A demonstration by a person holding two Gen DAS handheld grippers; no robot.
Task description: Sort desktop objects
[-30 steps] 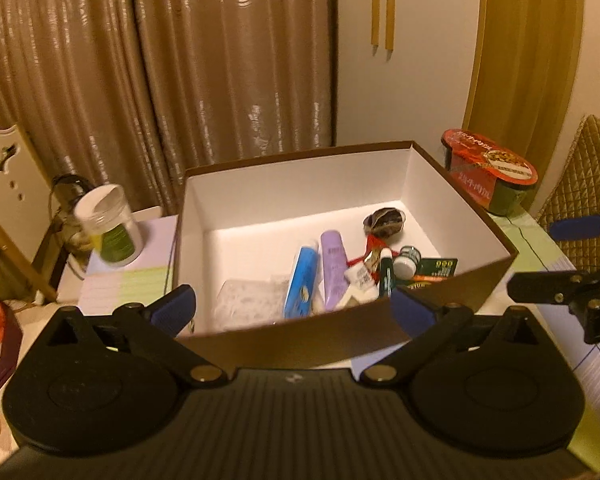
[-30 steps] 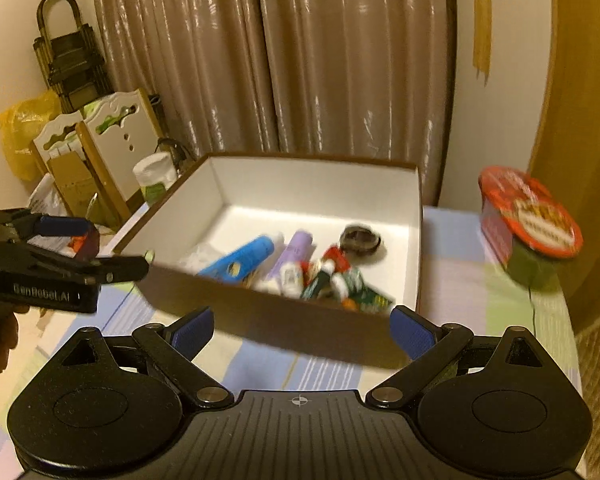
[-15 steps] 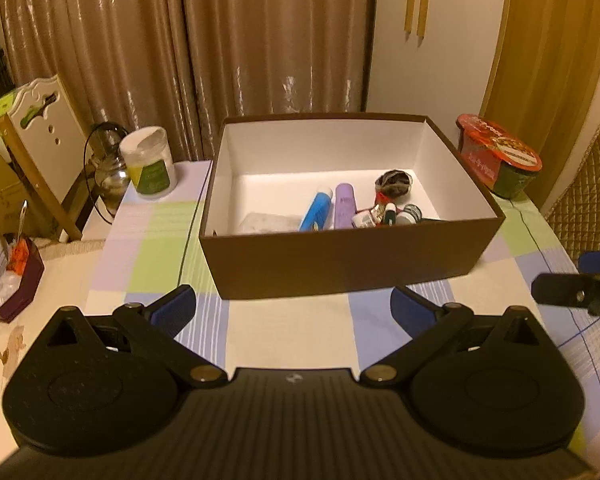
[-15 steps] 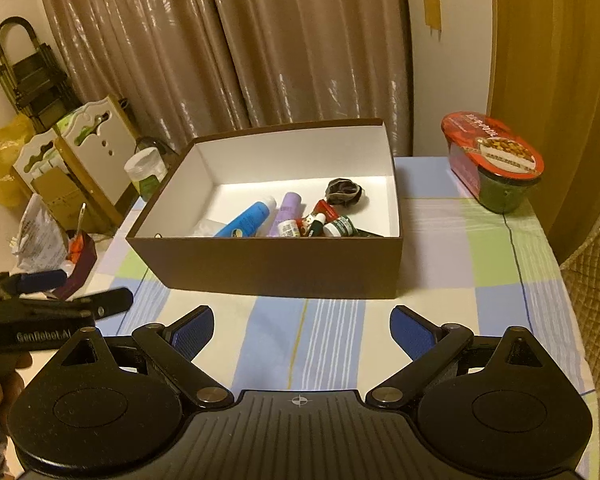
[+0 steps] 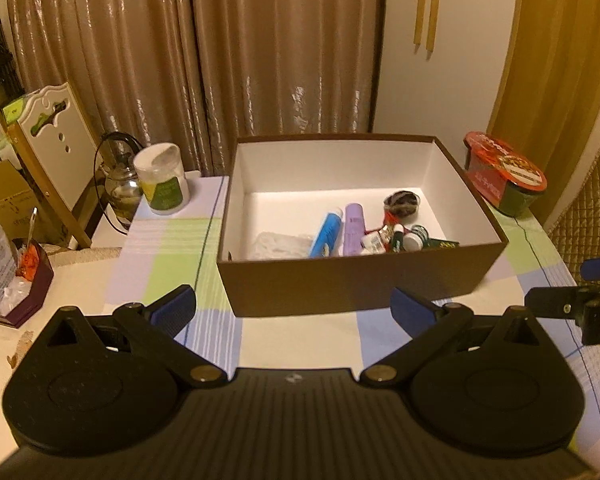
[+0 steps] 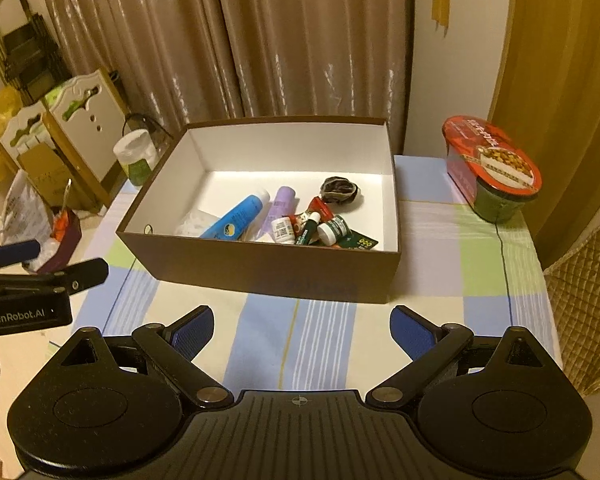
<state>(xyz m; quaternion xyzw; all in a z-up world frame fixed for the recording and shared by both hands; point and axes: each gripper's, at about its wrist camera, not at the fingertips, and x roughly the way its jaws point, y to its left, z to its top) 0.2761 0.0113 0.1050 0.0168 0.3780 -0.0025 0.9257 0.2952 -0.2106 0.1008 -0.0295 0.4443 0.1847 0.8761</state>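
Right now I have my left gripper (image 5: 293,310) hovering above the checked tablecloth (image 5: 168,256) just short of the brown box (image 5: 356,284), its blue-padded fingers (image 5: 174,310) spread wide with nothing between them. My right gripper (image 6: 302,330) hangs on the same near side of the box, jaws likewise parted and empty; from each wrist view I can see the other gripper poking in at the edge of the frame. The box sits in the middle of the table with its white interior showing, and the sorted things lie inside it, gathered toward the near wall: a blue tube (image 6: 236,216) and a lilac tube (image 6: 280,204) side by side, a crumpled clear plastic piece (image 5: 278,246) to their left, and to their right a small cluster of bottles (image 6: 312,228) touching one another, with a dark green card (image 6: 358,242) under them. A dark round lump (image 6: 339,191) rests further back in the box, apart from the cluster. Outside the box, a red-lidded instant noodle bowl (image 6: 492,172) stands near the table's far right corner, and a white jar with a green label (image 5: 163,180) stands at the far left, just beside a glass kettle (image 5: 120,188). A small dark tray of odds and ends (image 5: 20,284) sits at the left edge.
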